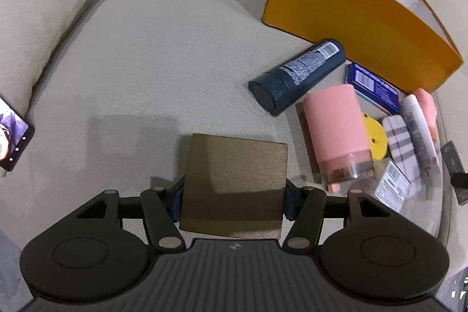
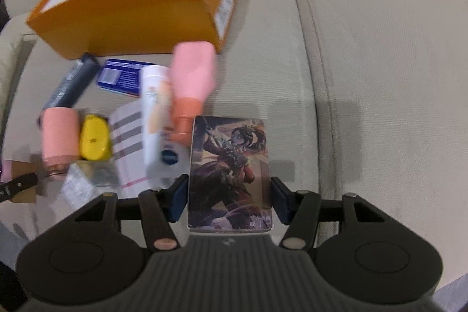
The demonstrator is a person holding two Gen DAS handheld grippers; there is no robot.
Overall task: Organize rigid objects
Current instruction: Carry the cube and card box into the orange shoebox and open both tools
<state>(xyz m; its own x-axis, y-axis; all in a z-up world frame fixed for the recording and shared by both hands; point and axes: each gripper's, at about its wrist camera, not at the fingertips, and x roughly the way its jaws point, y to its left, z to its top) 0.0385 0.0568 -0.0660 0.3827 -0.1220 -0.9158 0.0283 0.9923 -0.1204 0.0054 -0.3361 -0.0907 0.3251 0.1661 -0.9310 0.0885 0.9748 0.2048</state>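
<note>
My left gripper [image 1: 234, 195] is shut on a flat brown square box [image 1: 234, 180] and holds it over the beige sofa seat. My right gripper [image 2: 229, 196] is shut on a box with an illustrated figure on its face [image 2: 229, 171]. An open orange box [image 1: 359, 16] with a white inside stands at the back; it also shows in the right wrist view [image 2: 140, 13]. Beside it lie a dark blue bottle [image 1: 295, 75], a pink cylinder [image 1: 336, 125], a blue packet [image 1: 374, 84], a white tube [image 2: 156, 119] and a pink bottle [image 2: 191, 78].
A yellow round item [image 2: 93, 141], a striped pouch [image 1: 400, 142] and a small silver box [image 2: 84, 177] lie in the same pile. A phone [image 1: 13, 133] lies at the left edge by the sofa arm [image 1: 44, 5]. A seat seam [image 2: 313, 48] runs to my right.
</note>
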